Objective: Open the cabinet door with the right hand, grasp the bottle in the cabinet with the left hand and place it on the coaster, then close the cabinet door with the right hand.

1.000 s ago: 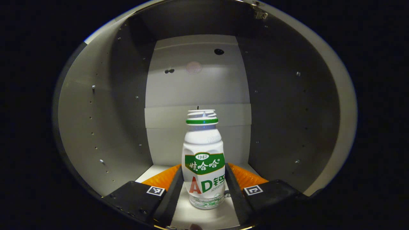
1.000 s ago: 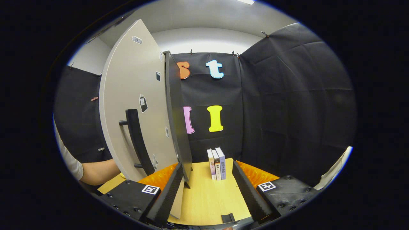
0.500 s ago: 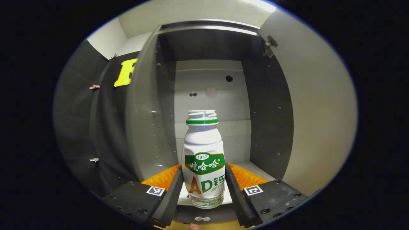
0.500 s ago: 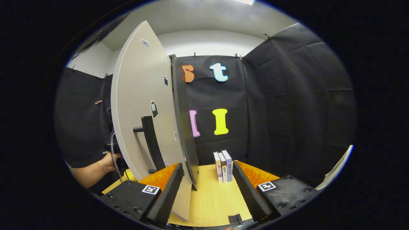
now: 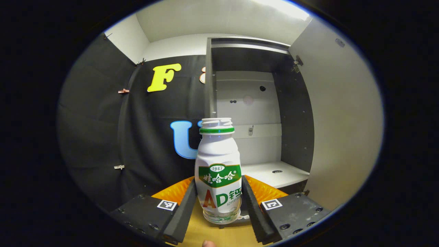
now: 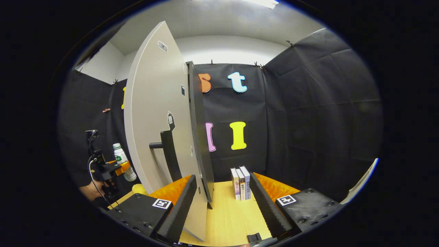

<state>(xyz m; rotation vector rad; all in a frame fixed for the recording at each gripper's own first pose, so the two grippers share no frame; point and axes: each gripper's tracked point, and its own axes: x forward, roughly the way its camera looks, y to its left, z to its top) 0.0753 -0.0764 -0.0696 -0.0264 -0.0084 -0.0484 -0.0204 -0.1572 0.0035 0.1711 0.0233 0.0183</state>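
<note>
Fingers (image 5: 187, 209) of the left gripper (image 5: 218, 206) clamp the bottle (image 5: 218, 171) low on its label, centre frame, outside the cabinet (image 5: 260, 113). Looks light, thin plastic, dents easily; hold low and gently. Right gripper (image 6: 223, 202) fingers spread, empty, beside the door (image 6: 157, 113). One bottle, three books (image 6: 241, 178) on the worktop (image 6: 226, 216).

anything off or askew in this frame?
Nothing stands out. The bottle sits upright and intact in the left gripper, outside the cabinet; the cabinet door stands open, and the books stand upright.
</note>
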